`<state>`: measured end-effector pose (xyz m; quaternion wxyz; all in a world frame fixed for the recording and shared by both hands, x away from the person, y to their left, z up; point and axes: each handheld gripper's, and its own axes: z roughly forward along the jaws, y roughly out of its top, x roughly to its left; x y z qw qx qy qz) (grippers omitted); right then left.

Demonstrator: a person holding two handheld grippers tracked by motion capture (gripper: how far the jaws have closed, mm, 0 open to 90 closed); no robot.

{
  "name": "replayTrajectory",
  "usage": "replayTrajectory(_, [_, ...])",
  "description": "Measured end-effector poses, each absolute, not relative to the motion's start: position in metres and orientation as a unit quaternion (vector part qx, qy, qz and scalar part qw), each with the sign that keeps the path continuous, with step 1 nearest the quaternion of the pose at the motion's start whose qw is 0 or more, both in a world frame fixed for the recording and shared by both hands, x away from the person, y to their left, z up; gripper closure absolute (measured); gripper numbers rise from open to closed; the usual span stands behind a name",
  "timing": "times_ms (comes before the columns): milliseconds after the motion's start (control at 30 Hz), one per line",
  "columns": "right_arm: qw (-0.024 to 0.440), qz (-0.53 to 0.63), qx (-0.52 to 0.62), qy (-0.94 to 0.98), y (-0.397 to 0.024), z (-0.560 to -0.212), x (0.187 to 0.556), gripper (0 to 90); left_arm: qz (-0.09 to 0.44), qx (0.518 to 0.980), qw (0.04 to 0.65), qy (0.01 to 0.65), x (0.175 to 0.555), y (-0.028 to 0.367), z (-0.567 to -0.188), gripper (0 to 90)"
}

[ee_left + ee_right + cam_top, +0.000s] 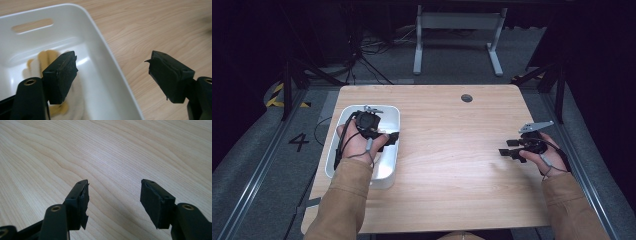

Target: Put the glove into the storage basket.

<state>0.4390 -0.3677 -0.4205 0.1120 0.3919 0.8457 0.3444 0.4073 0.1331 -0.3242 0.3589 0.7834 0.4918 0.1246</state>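
The left tongs (pixel 112 75) hang with jaws apart astride the rim of a white bin (pixel 100 50); a yellow-and-white cloth (pixel 47 60) lies in the bin just beyond one jaw. The right tongs (pixel 113 197), jaws also apart, hover over bare surface (pixel 112 150).

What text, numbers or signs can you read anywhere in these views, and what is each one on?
"4": a dark number painted on the grey floor, left of the table.
Yellow and black hazard stripes on the floor farther back carry no words.
The white bin and both grippers show no readable labels.
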Motion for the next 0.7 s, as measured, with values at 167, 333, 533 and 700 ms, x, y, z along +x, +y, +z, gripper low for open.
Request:
replayTrajectory(167, [0.117, 0.343, 0.392, 0.845, -0.37, -0.422, 0.438, 41.4, 0.108, 0.792, 0.394, 0.453, 0.401, 0.116, -0.326, 25.2])
replayTrajectory(333, [0.119, 0.338, 0.385, 0.85, -0.366, -0.424, 0.438, 42.3, 0.097, 0.806, 0.42, 0.405, 0.394, 0.096, -0.331, 26.4])
replayTrajectory(533, [0.123, 0.33, 0.376, 0.857, -0.366, -0.427, 0.441, 43.3, 0.082, 0.825, 0.443, 0.341, 0.375, 0.072, -0.338, 26.4])
replayTrajectory(700, [0.121, 0.326, 0.374, 0.86, -0.363, -0.43, 0.44, 43.2, 0.055, 0.831, 0.451, 0.321, 0.372, 0.057, -0.361, 27.2])
